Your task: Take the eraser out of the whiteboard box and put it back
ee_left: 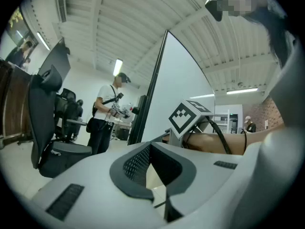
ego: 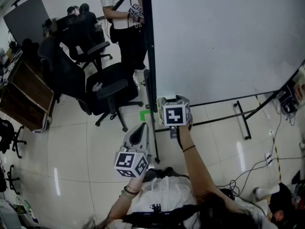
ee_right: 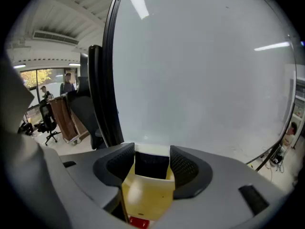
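Note:
The whiteboard (ego: 214,42) stands on a black frame and fills the right gripper view (ee_right: 200,70). At its lower left corner hangs a cream-yellow box (ego: 163,100). My right gripper (ego: 174,99) points down at this box (ee_right: 143,194), jaws wide apart. A dark block, the eraser (ee_right: 151,165), lies in the box's mouth between the two pads of the right gripper (ee_right: 152,151). I cannot tell whether the pads touch it. My left gripper (ego: 143,127) hangs lower and to the left, away from the board. Its jaws (ee_left: 151,144) meet at the tips with nothing in them.
Black office chairs (ego: 107,87) stand left of the board's post. A person (ego: 121,13) with a gripper stands behind them. The board's stand legs (ego: 240,118) reach over the tiled floor. Cables (ego: 267,166) lie at the right. A wooden cabinet (ego: 28,94) is at the far left.

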The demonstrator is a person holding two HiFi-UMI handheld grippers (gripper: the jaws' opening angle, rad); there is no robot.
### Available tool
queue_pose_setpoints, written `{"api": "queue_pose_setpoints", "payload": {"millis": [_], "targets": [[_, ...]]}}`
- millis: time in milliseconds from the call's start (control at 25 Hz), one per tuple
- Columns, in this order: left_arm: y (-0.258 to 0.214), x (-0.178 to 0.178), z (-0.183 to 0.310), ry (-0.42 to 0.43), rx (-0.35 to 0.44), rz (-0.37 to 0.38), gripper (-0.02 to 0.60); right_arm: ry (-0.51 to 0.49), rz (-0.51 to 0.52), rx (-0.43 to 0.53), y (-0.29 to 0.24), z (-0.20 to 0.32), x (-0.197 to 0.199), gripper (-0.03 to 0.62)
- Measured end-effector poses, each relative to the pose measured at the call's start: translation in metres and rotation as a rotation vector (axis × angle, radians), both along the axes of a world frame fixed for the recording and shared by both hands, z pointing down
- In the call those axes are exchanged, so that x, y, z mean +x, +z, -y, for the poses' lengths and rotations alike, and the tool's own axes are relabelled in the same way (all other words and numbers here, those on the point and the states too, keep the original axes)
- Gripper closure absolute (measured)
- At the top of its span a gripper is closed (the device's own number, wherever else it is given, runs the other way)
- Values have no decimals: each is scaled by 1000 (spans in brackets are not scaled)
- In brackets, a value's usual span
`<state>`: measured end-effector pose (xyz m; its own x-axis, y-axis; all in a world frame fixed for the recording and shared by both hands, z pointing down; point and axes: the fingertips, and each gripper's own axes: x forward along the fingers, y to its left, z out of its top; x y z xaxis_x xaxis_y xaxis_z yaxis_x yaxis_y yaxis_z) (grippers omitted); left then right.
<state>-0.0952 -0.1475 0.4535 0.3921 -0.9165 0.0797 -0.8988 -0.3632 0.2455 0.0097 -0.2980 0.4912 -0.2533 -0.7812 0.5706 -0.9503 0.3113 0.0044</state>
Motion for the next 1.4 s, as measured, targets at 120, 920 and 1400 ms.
{"api": "queue_pose_setpoints", "payload": {"millis": [120, 920, 1400], "targets": [[1, -2, 2, -7, -2, -2, 597, -25, -15, -89, 17, -1, -11, 322], [1, -7, 4, -22, -5, 5, 597, -94, -8, 71, -27, -11, -7, 306], [0, 9, 4, 45, -2, 38, 597, -98, 162, 268, -99, -105, 39, 309]]}}
